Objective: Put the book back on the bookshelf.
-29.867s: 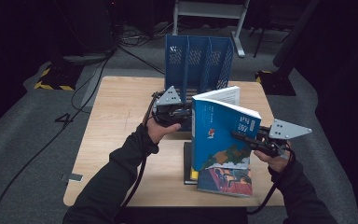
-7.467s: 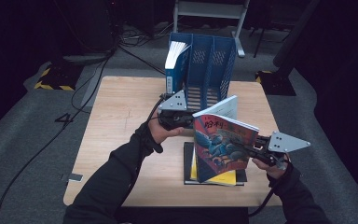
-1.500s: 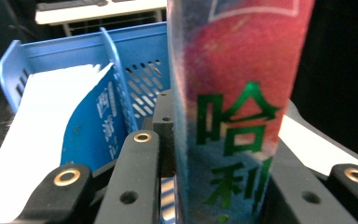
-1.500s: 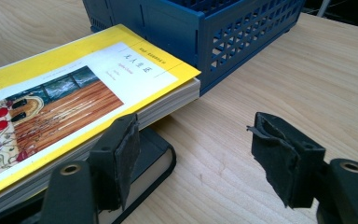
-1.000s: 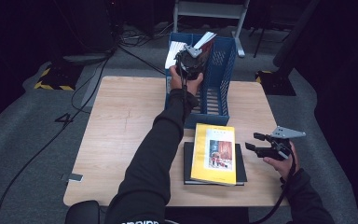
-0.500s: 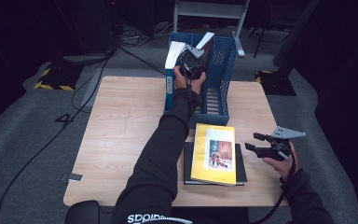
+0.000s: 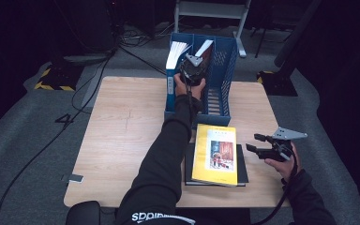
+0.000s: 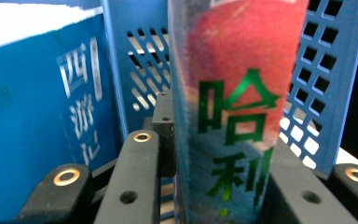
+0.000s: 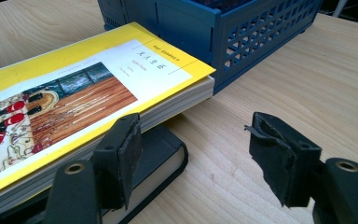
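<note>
The left gripper (image 7: pixel 194 70) clamps a red-covered book (image 8: pixel 237 107) upright inside the blue file rack (image 7: pixel 225 70), beside a blue book (image 8: pixel 42 121), while the right gripper (image 9: pixel 193 154) hovers with jaws apart and empty just beside the yellow book (image 7: pixel 215 153) stacked on the bench (image 7: pixel 122 131).
</note>
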A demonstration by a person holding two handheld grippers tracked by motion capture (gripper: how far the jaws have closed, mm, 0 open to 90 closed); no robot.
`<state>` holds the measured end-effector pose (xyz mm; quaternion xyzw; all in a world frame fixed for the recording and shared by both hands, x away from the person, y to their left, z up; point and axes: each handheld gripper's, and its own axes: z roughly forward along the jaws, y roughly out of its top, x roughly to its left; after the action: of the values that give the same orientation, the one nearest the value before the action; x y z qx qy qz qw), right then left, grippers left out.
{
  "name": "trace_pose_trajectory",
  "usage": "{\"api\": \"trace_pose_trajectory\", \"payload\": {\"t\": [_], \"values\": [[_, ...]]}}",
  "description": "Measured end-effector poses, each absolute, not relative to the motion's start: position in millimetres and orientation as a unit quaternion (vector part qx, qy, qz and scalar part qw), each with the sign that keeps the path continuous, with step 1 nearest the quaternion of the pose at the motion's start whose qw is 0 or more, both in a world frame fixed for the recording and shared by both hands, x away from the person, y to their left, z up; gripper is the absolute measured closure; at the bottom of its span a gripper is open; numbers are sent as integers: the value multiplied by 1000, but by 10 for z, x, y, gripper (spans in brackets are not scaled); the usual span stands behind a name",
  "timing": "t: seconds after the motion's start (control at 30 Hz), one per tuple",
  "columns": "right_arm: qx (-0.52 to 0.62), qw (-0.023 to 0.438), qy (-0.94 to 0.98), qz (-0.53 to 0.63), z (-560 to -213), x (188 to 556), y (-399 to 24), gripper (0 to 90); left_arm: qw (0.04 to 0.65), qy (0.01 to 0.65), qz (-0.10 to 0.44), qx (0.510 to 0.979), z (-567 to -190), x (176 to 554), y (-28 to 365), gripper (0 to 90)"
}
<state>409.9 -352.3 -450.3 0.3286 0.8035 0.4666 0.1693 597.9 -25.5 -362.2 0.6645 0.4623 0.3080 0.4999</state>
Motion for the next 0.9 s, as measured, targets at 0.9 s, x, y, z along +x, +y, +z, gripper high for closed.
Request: {"api": "trace_pose_trajectory", "payload": {"t": [0.9], "values": [[327, 169, 810, 457, -4501, 4083, -3486, 343, 494, 427, 282, 702, -3778, 5553, -78, 717]]}}
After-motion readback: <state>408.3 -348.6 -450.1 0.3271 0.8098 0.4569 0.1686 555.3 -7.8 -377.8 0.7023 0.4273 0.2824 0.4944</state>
